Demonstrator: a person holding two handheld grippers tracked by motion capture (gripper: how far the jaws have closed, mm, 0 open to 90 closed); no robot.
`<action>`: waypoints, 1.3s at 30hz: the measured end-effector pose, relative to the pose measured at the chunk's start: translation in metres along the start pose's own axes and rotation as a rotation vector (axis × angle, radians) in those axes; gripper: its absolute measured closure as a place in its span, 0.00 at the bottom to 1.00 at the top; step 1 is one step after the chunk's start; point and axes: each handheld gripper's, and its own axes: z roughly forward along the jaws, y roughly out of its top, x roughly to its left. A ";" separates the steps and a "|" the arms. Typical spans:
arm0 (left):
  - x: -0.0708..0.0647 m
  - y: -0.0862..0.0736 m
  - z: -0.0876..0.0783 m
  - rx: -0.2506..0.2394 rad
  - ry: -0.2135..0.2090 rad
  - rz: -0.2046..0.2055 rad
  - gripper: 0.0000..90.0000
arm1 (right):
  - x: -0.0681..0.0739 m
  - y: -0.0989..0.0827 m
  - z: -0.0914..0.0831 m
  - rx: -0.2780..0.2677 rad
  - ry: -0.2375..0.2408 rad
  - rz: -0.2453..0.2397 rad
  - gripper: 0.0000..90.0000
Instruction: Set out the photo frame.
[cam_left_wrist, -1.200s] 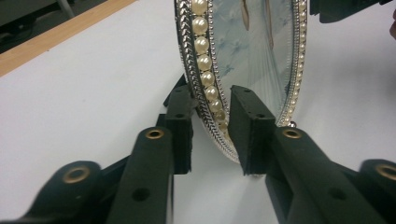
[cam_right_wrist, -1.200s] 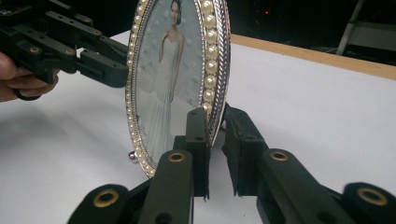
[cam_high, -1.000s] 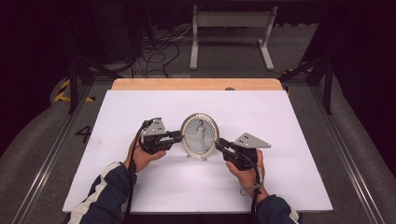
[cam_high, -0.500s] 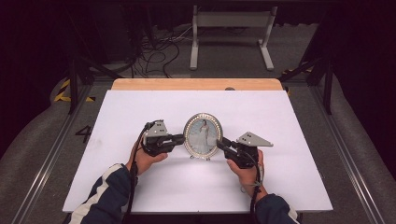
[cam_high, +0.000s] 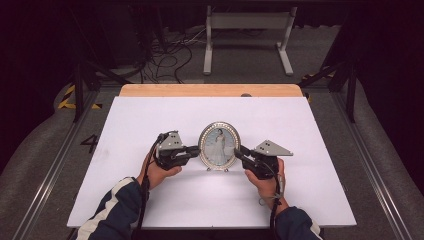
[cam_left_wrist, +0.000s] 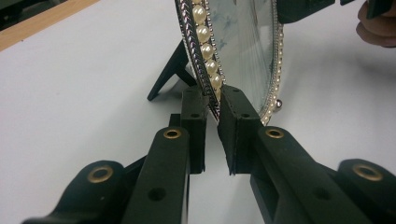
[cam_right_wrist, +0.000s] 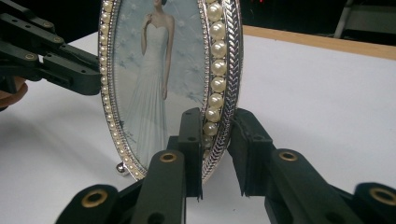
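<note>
An oval picture frame (cam_high: 219, 145) with a pearl and silver rim stands upright on the white table (cam_high: 150, 200), holding a photo of a person in a long pale dress. My left gripper (cam_high: 197, 150) is shut on its left rim, and in the left gripper view the pads (cam_left_wrist: 194, 100) pinch the pearl edge (cam_left_wrist: 208, 65). From the other side my right gripper (cam_high: 237, 151) is shut on the right rim (cam_right_wrist: 219, 84). The frame's black back prop (cam_left_wrist: 170, 70) rests on the table. In the right gripper view the left gripper (cam_right_wrist: 56, 65) reaches in beside the frame (cam_right_wrist: 154, 70).
A wooden strip (cam_high: 210, 90) borders the table's far edge. Beyond it, on the dark floor, are cables (cam_high: 165, 55) and a white metal stand (cam_high: 247, 30). White surface lies all around the frame. Both forearms come in from the near edge.
The frame was leaning back towards the camera and now stands more upright and narrower in view. Both hands shifted slightly with it and kept their grips.
</note>
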 end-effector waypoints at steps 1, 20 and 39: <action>-0.001 0.001 0.001 0.004 0.005 0.007 0.89 | 0.000 0.000 0.000 -0.001 -0.005 0.005 0.83; -0.003 0.001 0.004 0.009 0.025 0.034 0.85 | 0.002 0.000 -0.002 0.007 -0.011 -0.027 0.82; -0.012 -0.008 -0.020 0.014 0.075 0.090 0.71 | -0.003 -0.003 -0.021 0.056 0.016 -0.159 0.66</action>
